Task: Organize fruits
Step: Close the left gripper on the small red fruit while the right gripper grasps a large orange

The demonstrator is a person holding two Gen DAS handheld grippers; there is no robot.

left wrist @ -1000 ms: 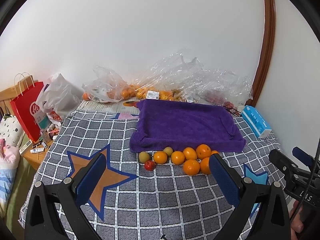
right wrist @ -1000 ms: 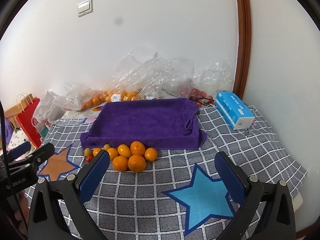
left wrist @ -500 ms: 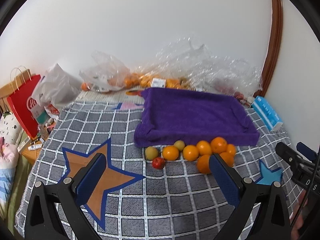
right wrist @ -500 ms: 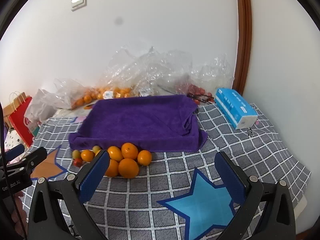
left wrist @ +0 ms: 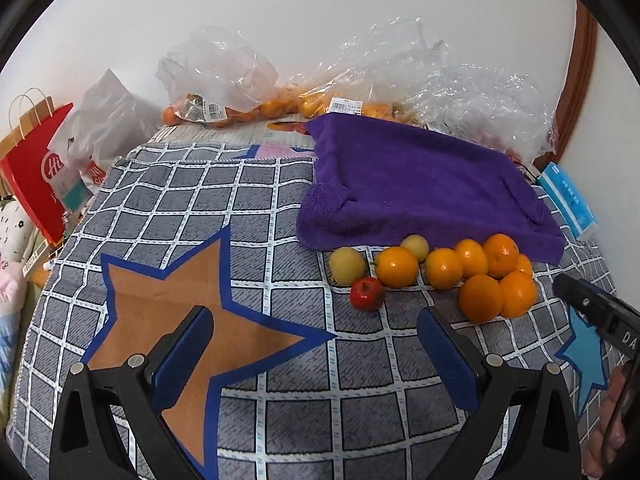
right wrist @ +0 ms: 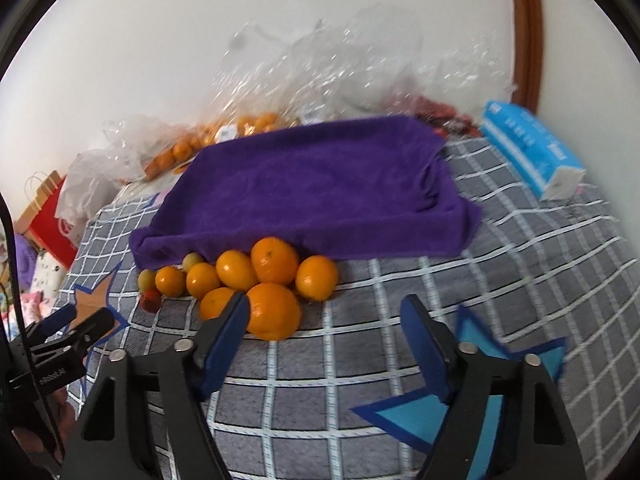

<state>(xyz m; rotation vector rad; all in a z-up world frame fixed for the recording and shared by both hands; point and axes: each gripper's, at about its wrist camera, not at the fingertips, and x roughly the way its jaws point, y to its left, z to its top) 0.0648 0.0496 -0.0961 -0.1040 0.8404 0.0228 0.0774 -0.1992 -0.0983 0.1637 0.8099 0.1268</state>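
Several oranges [left wrist: 478, 298] [right wrist: 273, 310], two yellow-green fruits [left wrist: 347, 266] and a small red fruit [left wrist: 367, 294] lie in a cluster on the checked cloth, against the front edge of a purple towel [left wrist: 416, 184] [right wrist: 320, 184]. My left gripper [left wrist: 316, 344] is open and empty, just short of the red fruit. My right gripper [right wrist: 324, 320] is open and empty, its left finger next to the nearest orange. The right gripper also shows at the right edge of the left wrist view [left wrist: 592, 308].
Clear plastic bags [left wrist: 360, 80] holding more oranges lie against the wall behind the towel. A blue tissue pack [right wrist: 532, 152] lies right of the towel. A red paper bag [left wrist: 36, 168] and a white bag stand at the left edge.
Both grippers have moved forward and down toward the fruit cluster, which now looks larger and closer. Both stay open; no fruit has moved.
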